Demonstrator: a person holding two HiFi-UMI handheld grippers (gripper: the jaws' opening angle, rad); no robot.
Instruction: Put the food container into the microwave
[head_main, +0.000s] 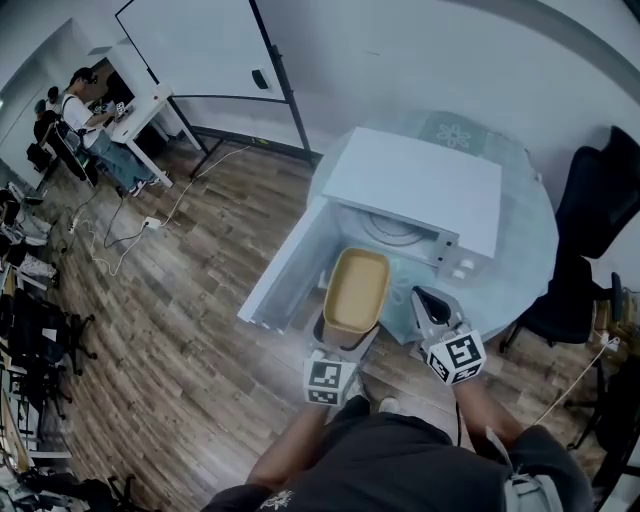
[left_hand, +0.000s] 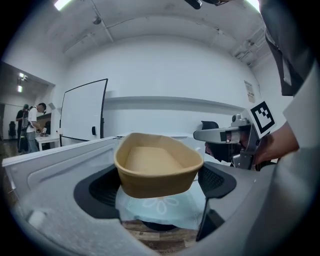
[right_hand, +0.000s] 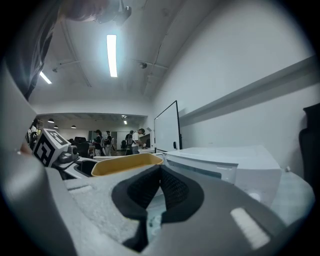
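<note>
The left tool is clamped on the near end of the tan food container, with its 2 black pads pressed against the container's sides. The container is open-topped, looks empty, and hangs roughly level above the tabletop with its far end pointing at the microwave. It is just in front of the oven's open cavity and not yet inside.

The right tool is just beside the container on its right. Its 2 pads are pressed together with nothing between them.

The microwave door is swung fully open to the left of the container, and the round turntable shows inside. The white oven sits on a round glass tabletop with a flower print.

An office chair stands at the right and a whiteboard at the back. People work at a desk far off to the left.
</note>
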